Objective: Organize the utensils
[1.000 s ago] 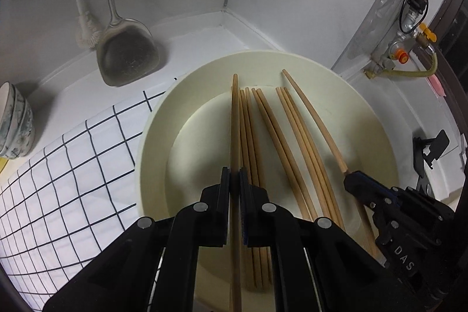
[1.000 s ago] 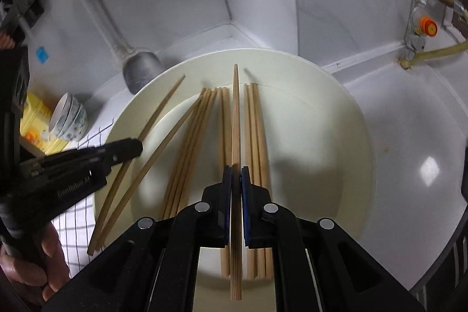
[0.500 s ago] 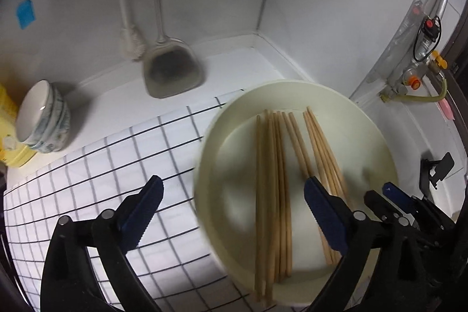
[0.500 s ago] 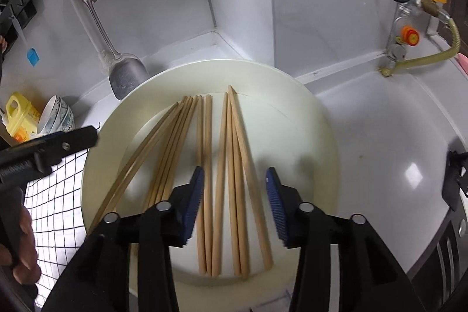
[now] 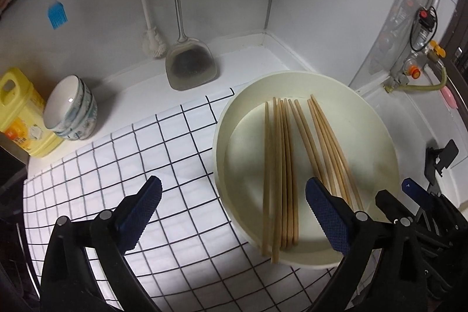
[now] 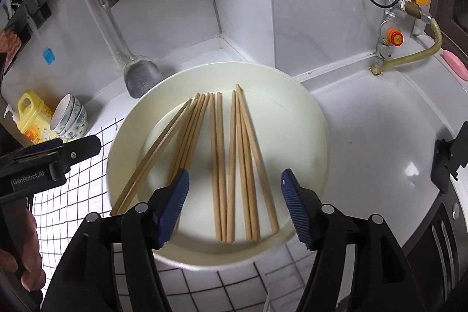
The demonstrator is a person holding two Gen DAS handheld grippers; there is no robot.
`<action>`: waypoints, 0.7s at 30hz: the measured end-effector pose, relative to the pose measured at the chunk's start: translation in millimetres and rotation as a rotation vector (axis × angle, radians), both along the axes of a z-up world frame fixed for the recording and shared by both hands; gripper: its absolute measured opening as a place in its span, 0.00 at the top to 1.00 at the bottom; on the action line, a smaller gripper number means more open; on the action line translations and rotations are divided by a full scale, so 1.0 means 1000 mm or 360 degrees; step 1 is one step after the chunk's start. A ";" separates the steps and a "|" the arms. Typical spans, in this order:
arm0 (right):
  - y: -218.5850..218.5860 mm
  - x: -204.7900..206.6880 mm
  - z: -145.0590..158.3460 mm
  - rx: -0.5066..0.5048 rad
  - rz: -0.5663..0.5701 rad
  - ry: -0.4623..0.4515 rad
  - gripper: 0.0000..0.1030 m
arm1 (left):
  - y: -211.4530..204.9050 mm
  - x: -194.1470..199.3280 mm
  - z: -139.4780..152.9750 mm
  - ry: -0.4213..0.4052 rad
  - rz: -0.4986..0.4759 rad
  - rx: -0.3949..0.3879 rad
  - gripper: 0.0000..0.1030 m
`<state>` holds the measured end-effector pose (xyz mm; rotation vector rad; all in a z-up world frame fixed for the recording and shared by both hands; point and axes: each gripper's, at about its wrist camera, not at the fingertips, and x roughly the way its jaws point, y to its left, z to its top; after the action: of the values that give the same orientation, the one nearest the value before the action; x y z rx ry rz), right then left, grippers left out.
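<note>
Both grippers have let go of the sticks clamped a second ago and spread wide. Largest, the cream bowl [image 6: 307, 119] fills mid-frame on the checked cloth [image 5: 122, 154]. Right gripper [image 6: 234, 206] gapes at lower centre, its blue pads flanking the chopsticks [image 6: 231, 165] lying loose in the bowl. Left gripper [image 5: 231, 212] gapes at lower centre too, over the bowl's left rim, nothing held
</note>
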<state>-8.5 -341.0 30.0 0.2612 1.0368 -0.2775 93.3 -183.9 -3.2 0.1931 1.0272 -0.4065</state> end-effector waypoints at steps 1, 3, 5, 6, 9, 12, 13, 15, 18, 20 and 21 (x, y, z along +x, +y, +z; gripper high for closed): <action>0.002 -0.002 0.003 -0.0001 -0.0005 0.0002 0.39 | 0.001 -0.004 0.003 -0.0016 -0.0004 0.0008 0.06; 0.006 -0.005 0.006 -0.0003 -0.0017 0.0005 0.36 | 0.002 -0.009 0.008 -0.0037 -0.0008 0.0014 0.06; 0.010 -0.008 0.011 -0.0016 -0.0034 0.0011 0.36 | 0.005 -0.015 0.014 -0.0060 -0.0008 0.0019 0.06; 0.011 -0.009 0.013 -0.0022 -0.0040 0.0013 0.36 | 0.007 -0.017 0.017 -0.0069 -0.0007 0.0019 0.06; 0.017 -0.011 0.018 -0.0039 -0.0049 0.0018 0.35 | 0.012 -0.022 0.023 -0.0087 -0.0001 0.0016 0.06; 0.023 -0.014 0.024 -0.0062 -0.0054 0.0021 0.33 | 0.017 -0.025 0.026 -0.0093 0.0008 0.0014 0.06; 0.024 -0.015 0.025 -0.0064 -0.0056 0.0026 0.32 | 0.020 -0.026 0.027 -0.0092 0.0014 0.0013 0.06; 0.026 -0.016 0.028 -0.0065 -0.0055 0.0030 0.32 | 0.023 -0.028 0.030 -0.0097 0.0023 0.0007 0.06; 0.028 -0.017 0.031 -0.0076 -0.0062 0.0033 0.32 | 0.026 -0.030 0.032 -0.0101 0.0028 0.0011 0.06; 0.029 -0.017 0.032 -0.0081 -0.0071 0.0043 0.32 | 0.028 -0.030 0.033 -0.0105 0.0030 0.0021 0.06; 0.029 -0.017 0.032 -0.0081 -0.0074 0.0048 0.32 | 0.028 -0.031 0.033 -0.0107 0.0031 0.0024 0.06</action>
<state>-25.9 -312.1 62.4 0.2360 1.0529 -0.3501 62.6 -155.5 29.9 0.2085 0.9653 -0.3722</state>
